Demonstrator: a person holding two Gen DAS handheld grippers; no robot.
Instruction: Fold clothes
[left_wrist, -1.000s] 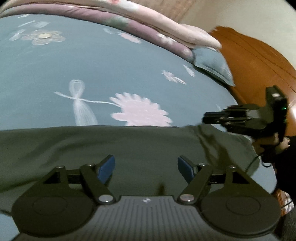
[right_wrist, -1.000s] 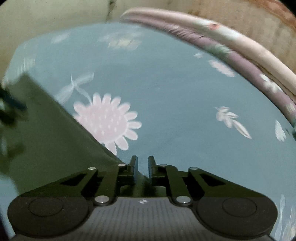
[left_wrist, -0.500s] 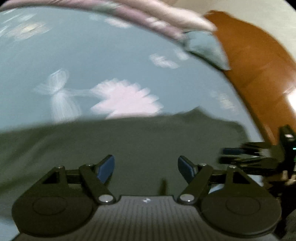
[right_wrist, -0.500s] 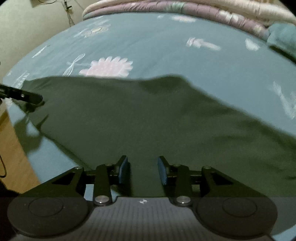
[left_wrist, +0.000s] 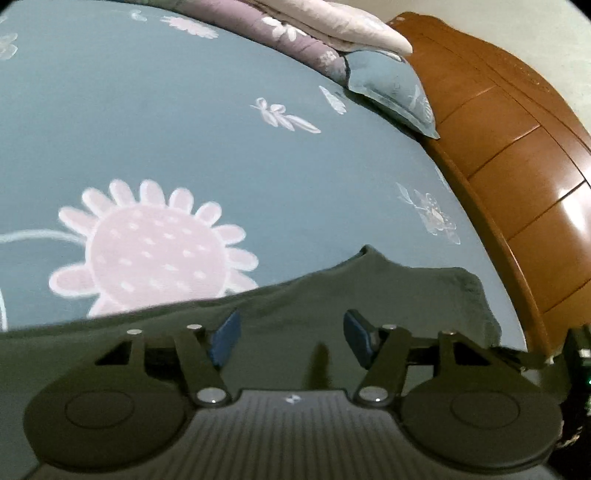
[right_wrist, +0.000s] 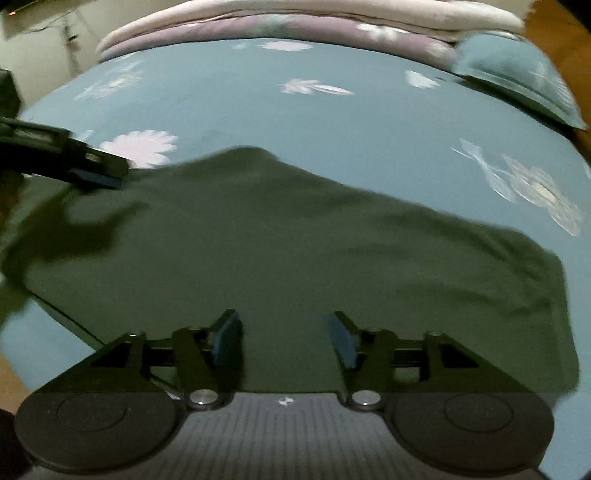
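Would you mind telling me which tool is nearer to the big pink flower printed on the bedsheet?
Left. The left tool hovers over the dark green garment just short of the pink flower; the right tool sits farther back over the cloth.

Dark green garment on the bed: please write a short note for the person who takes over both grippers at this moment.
Left gripper: jaws closing, nothing between the pads, above the dark green garment.
Right gripper: jaws opening, nothing held, also above the garment.
Garment lies spread on the blue flowered bedsheet, with a raised fold along its far edge. Pillow and folded quilt lie at the far end.
Done: garment laid out, neither gripper holding it.
Left: pick up an edge and make the next fold.
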